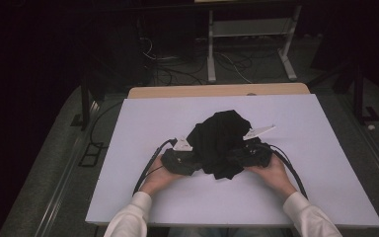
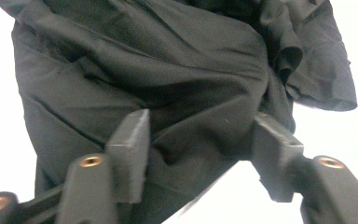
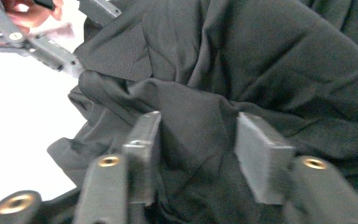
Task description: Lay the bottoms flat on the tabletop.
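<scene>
A crumpled black cloth (image 1: pixel 220 139) lies heaped in the middle of the white board (image 1: pixel 143 123). My left gripper (image 1: pixel 188 151) presses into the cloth's left side, and my right gripper (image 1: pixel 246 148) into its right side. In the left gripper view the cloth (image 2: pixel 168 70) bulges between the jaws of the left gripper (image 2: pixel 203 149), which stand wide apart and open. In the right gripper view the right gripper (image 3: pixel 200 154) is open too, with a fold of the cloth (image 3: pixel 261 60) between its jaws. The left gripper's arms (image 3: pixel 37 42) show at the top left there.
The board rests on a wooden table whose far edge (image 1: pixel 217 90) shows behind it. Bare white board lies on every side of the cloth. Beyond the table, a metal stand (image 1: pixel 249 29) and loose cables (image 1: pixel 177 66) sit on the floor.
</scene>
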A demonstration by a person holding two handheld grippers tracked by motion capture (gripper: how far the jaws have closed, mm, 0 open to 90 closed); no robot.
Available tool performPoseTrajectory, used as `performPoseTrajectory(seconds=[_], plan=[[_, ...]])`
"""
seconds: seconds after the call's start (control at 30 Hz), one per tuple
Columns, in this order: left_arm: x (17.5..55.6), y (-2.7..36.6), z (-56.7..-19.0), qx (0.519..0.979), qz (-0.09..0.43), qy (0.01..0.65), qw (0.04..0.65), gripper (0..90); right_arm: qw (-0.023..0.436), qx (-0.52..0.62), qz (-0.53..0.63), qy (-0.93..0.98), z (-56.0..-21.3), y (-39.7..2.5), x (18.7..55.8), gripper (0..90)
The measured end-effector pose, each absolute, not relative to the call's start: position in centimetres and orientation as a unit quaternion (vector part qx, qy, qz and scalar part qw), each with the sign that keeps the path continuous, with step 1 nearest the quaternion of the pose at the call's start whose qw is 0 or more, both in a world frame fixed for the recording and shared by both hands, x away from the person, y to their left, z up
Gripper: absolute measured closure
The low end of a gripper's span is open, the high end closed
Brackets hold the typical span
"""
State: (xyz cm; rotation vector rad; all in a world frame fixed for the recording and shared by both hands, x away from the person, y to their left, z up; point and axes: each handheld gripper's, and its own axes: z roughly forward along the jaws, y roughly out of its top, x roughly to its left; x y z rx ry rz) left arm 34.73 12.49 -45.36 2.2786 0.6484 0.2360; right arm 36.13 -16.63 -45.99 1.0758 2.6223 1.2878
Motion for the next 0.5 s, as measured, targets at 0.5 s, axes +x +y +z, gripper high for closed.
performPoseTrajectory(seconds=[0.5], plan=[[35.8, 13.3, -43.7, 0.863, 0.093, 0.283, 0.409, 84.7, -0.021, 0.384, 0.438, 0.813, -44.3, -18.3, 36.7, 84.9]])
